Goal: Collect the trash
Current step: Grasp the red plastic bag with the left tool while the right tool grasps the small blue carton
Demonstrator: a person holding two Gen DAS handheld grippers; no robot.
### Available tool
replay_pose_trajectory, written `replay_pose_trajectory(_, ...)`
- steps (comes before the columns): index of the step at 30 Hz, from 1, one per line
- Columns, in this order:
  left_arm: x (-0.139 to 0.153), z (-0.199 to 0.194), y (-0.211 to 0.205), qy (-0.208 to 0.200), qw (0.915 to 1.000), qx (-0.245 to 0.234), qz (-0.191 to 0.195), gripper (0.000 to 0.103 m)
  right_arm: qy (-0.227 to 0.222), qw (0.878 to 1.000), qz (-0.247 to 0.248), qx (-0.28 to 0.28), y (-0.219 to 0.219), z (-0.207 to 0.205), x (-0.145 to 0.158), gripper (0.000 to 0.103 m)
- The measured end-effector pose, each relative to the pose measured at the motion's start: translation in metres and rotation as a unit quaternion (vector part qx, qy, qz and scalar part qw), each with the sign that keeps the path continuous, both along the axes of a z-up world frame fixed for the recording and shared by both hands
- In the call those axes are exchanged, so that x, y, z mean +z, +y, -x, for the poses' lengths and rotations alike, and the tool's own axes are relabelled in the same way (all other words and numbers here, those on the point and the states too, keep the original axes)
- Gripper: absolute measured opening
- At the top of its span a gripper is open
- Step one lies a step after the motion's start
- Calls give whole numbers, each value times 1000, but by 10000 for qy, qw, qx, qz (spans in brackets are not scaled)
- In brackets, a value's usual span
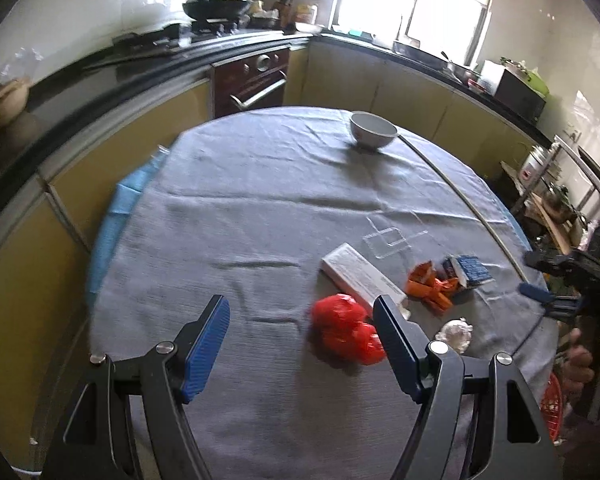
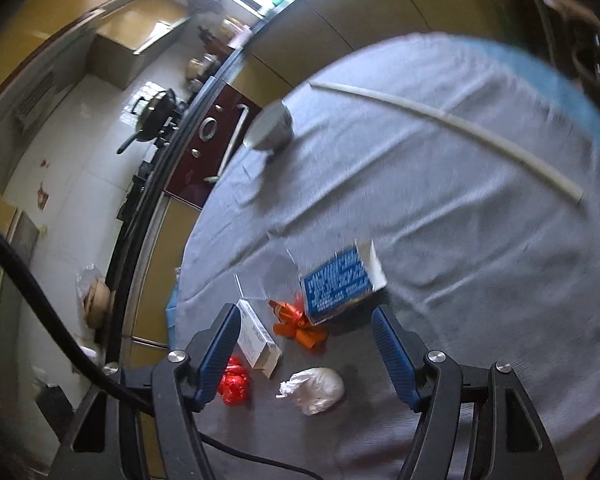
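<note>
Trash cluster (image 2: 292,344) on table (image 1: 260,208); both grippers' fingers spread, empty.

You see a crumpled red wrapper (image 1: 346,330), a long white box (image 1: 360,276) lying flat just behind it, torn orange packaging (image 1: 430,282), an open blue carton (image 1: 470,270), a white paper wad (image 1: 454,334), all clustered on your table's near side.
</note>
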State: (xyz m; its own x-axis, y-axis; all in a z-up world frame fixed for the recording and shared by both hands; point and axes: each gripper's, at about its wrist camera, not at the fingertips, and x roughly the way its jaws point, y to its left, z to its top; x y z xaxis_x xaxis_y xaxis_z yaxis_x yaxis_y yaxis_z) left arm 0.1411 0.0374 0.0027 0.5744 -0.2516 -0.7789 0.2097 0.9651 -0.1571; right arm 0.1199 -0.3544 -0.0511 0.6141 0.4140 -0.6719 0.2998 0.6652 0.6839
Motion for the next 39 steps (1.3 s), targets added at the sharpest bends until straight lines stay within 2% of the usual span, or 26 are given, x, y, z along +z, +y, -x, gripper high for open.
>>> replay_pose_trajectory(4,-13,-6,-14,157,9997,-142,75,75,437,9984,-348,-106,4,-16,-28,72)
replay_pose_trajectory(7,-24,-10,-21,333,9992,-180,154,75,648,9969,-390,-213,6,-26,-41,72)
replay_pose_trajectory(10,-37,-17,-29,613,9975,-182,305,75,719,9963,-416,-223,9,-29,-46,72)
replay_pose_trajectory(20,-64,-32,-48,1001,9949,-75,89,75,1012,9918,-563,-548,9,-55,-57,72)
replay_pose_trajectory(24,-74,-38,-47,1185,9929,82,102,75,1200,9899,-271,-708,13,-74,-59,72)
replay_pose_trajectory(27,-79,-41,-48,1275,9916,126,162,75,1268,9889,253,-736,17,-93,-54,72)
replay_pose_trajectory(31,-81,-43,-52,1276,9915,156,181,75,1391,9862,718,-533,32,-117,-52,73)
replay_pose_trajectory(34,-84,-45,-55,1265,9917,145,165,73,1545,9782,1341,-371,48,-131,-53,73)
replay_pose_trajectory(38,-92,-50,-58,1385,9901,120,170,54,1527,9725,1738,-258,54,-126,-58,72)
replay_pose_trajectory(39,-95,-50,-58,1413,9898,112,171,49,1484,9699,1919,-186,56,-125,-58,66)
